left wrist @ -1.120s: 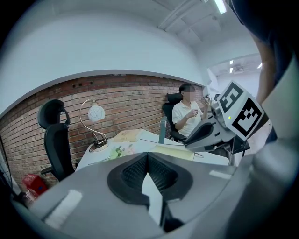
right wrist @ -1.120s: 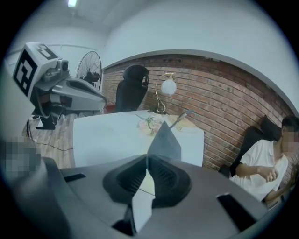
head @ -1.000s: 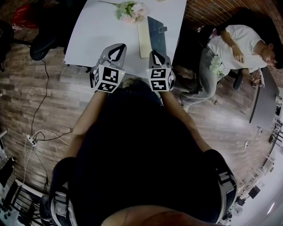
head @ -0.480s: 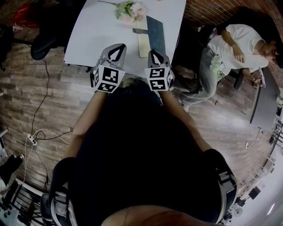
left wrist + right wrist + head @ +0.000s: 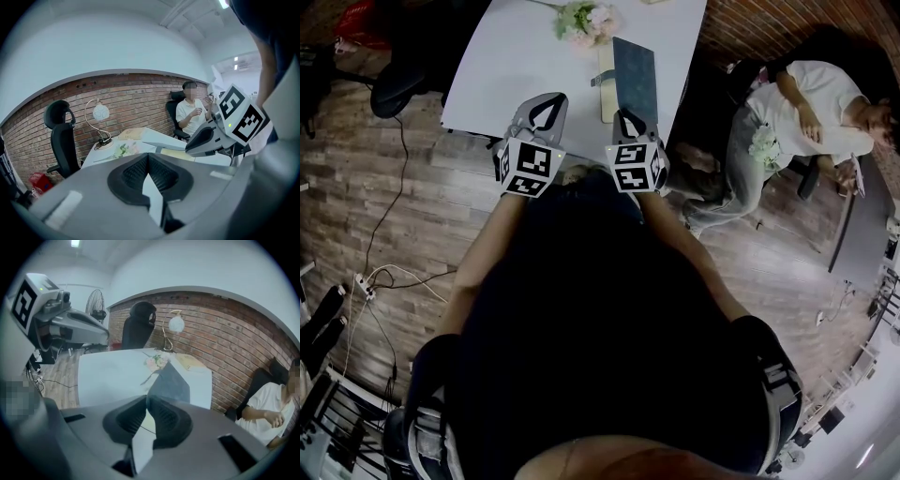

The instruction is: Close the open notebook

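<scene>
well, the head view is mostly filled by the holder's dark torso, which hides both hands; only the marker cubes and the 2 grippers poke out above it. the table (image 5: 516, 66) is cut off at the top edge, and the near end of the notebook (image 5: 635, 80) is lost behind the right gripper (image 5: 624, 115). the right gripper view settles that: its fingers are pressed together at the tips with the near corner of the dark cover pinched between them, the cover tilted up off the cream page (image 5: 607, 94). the left gripper (image 5: 546, 106) hangs apart from the notebook, off to its left at the table's near edge; its own view shows the jaws closed tip to tip on nothing. only the gripper views show a globe lamp (image 5: 100, 112) by the brick wall and a black chair (image 5: 61, 136). flowers (image 5: 586, 21) lie just beyond the notebook's far left corner. a seated person (image 5: 797, 112) is right of the table.
</scene>
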